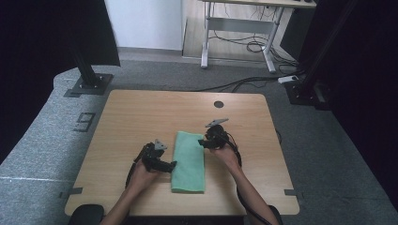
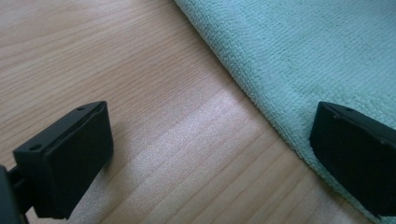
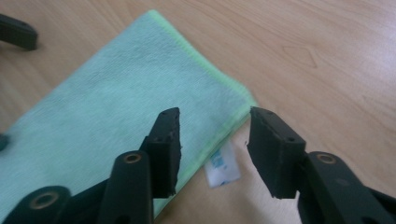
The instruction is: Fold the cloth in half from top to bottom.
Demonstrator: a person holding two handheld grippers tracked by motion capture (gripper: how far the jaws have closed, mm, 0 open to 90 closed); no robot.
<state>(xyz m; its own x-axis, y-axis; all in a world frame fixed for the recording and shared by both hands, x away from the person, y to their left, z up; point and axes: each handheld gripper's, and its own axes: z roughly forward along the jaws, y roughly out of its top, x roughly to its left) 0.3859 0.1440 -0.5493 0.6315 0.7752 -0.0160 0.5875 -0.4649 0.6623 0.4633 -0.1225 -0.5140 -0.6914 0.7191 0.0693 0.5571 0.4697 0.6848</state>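
A folded green cloth [image 1: 188, 161] lies lengthwise near the front middle of the wooden table [image 1: 141, 112]. My left gripper [image 1: 171, 165] sits low at the cloth's left edge and is open. In the left gripper view one jaw hangs over bare wood and the other over the cloth's [image 2: 303, 56] border, with my left gripper [image 2: 210, 154] empty. My right gripper [image 1: 202, 142] hovers at the cloth's far right corner. In the right gripper view the jaws of my right gripper [image 3: 215, 135] stand apart above the cloth [image 3: 107, 107] corner and its white label [image 3: 222, 168], gripping nothing.
A round black grommet [image 1: 218, 104] sits near the table's far edge. Behind the table stand a white desk frame [image 1: 244, 28], floor cables [image 1: 244, 84] and a black stand base [image 1: 89, 84]. Bare wood lies left and right of the cloth.
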